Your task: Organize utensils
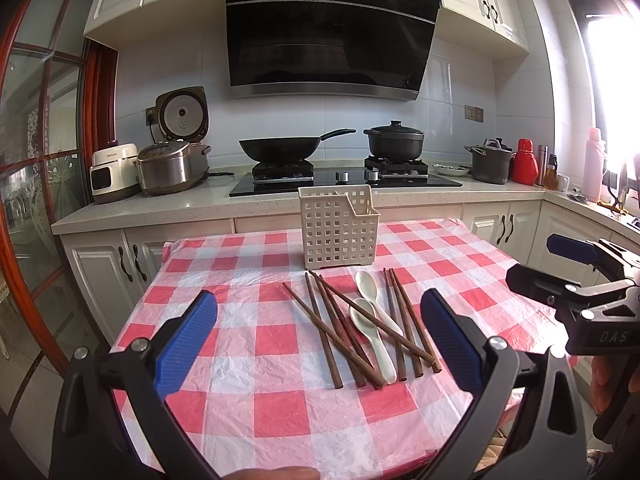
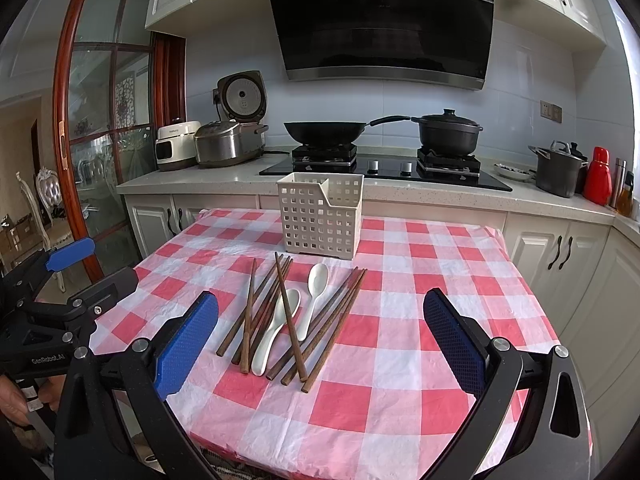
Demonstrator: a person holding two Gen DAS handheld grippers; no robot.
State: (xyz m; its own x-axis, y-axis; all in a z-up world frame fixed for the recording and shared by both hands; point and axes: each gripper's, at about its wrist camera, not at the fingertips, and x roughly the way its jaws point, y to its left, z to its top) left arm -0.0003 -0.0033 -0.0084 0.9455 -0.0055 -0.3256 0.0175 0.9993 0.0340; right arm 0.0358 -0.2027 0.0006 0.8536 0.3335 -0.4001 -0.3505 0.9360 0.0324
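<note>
Several brown wooden chopsticks (image 1: 332, 322) (image 2: 288, 316) lie fanned out on a red-and-white checked tablecloth (image 1: 280, 408) (image 2: 400, 360), with two white spoons (image 1: 370, 326) (image 2: 316, 300) among them. Behind the pile stands a cream perforated utensil holder (image 1: 338, 232) (image 2: 320, 216), upright and with nothing showing above its rim. My left gripper (image 1: 320, 340) hovers open over the near table edge, short of the utensils, nothing between its blue pads. My right gripper (image 2: 320, 340) is likewise open and holds nothing. Each gripper shows at the edge of the other's view, the right gripper (image 1: 576, 276) and the left gripper (image 2: 72, 276).
Behind the table runs a kitchen counter (image 1: 160, 208) with a hob, a black wok (image 1: 280, 150) and a black pot (image 1: 394, 142). Rice cookers (image 1: 172, 168) stand at the left, bottles and a red flask (image 1: 525, 162) at the right. White cabinets flank the table.
</note>
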